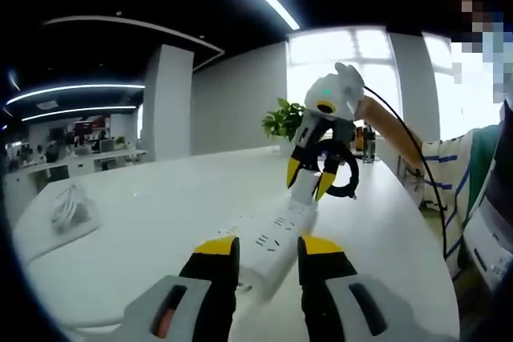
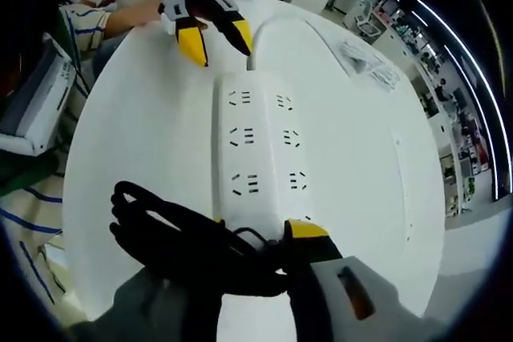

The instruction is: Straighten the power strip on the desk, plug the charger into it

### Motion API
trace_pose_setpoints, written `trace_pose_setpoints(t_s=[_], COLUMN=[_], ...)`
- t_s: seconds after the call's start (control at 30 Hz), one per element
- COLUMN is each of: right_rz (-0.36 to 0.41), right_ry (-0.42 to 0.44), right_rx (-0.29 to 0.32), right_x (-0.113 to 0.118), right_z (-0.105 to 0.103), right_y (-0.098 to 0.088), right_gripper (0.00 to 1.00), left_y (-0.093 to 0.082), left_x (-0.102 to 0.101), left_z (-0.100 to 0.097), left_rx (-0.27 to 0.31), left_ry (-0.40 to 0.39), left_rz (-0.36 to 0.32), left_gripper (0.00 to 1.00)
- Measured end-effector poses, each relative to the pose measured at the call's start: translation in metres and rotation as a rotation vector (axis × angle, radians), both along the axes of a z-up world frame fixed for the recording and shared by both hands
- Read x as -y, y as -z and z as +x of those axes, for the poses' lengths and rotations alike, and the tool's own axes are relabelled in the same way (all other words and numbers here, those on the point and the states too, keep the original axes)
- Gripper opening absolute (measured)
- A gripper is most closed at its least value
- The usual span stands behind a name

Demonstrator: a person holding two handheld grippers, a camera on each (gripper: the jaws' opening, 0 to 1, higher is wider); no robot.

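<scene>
A long white multi-socket power strip (image 2: 260, 154) lies flat on the round white desk (image 1: 152, 214), between the two yellow-tipped grippers that face each other from its opposite ends. In the left gripper view, the left gripper (image 1: 268, 252) stands with its jaws apart on either side of the strip's near end, while the right gripper (image 1: 309, 175) hovers at the far end. In the right gripper view, the right gripper (image 2: 248, 258) is closed on a coiled black charger cable (image 2: 172, 238) over the strip's near end; the left gripper (image 2: 215, 38) waits, jaws parted, at the strip's far end.
</scene>
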State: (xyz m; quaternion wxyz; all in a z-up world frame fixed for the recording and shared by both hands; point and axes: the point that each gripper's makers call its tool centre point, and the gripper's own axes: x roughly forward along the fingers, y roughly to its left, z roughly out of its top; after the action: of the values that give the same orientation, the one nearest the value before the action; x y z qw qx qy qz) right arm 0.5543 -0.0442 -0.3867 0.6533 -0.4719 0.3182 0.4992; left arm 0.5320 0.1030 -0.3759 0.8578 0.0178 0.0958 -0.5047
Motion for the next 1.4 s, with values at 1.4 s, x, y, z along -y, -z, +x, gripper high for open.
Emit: trace_pose_setpoints(t_s=[1.4], right_rz=[0.265], right_ry=[0.08], right_rx=[0.144], right_x=[0.009], right_z=[0.004], right_y=[-0.017], right_gripper=[0.3], left_y=[0.005], left_x=[-0.005], left_z=[0.008], left_rx=[-0.006], left_ry=[-0.023], left_rz=[0.013], left_gripper=[0.29])
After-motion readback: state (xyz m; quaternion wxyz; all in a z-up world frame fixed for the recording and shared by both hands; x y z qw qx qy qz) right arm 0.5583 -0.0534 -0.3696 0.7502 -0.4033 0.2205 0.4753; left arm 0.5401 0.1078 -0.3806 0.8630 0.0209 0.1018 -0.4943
